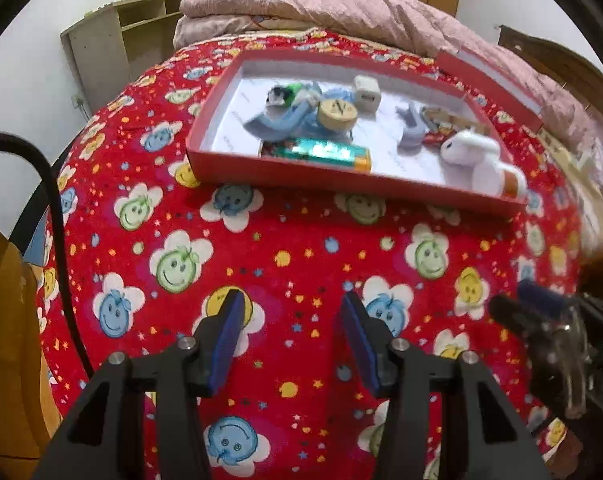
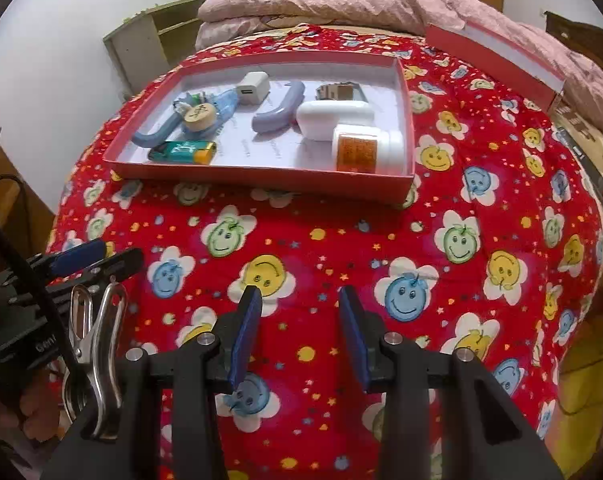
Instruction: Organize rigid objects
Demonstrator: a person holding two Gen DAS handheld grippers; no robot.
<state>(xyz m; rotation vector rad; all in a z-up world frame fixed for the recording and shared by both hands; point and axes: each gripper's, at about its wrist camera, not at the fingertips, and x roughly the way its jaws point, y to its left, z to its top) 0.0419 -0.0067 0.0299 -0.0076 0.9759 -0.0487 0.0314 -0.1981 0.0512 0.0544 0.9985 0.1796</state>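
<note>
Both my claws point(image 1: 289, 336) point(image 2: 299, 334) hang part-open, empty; I'd pinch the light, slick pill bottle point(image 2: 367, 149) across its body.

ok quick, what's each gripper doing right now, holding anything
left gripper: open, holding nothing, above the red bedspread.
right gripper: open, holding nothing, also above the bedspread.
</note>
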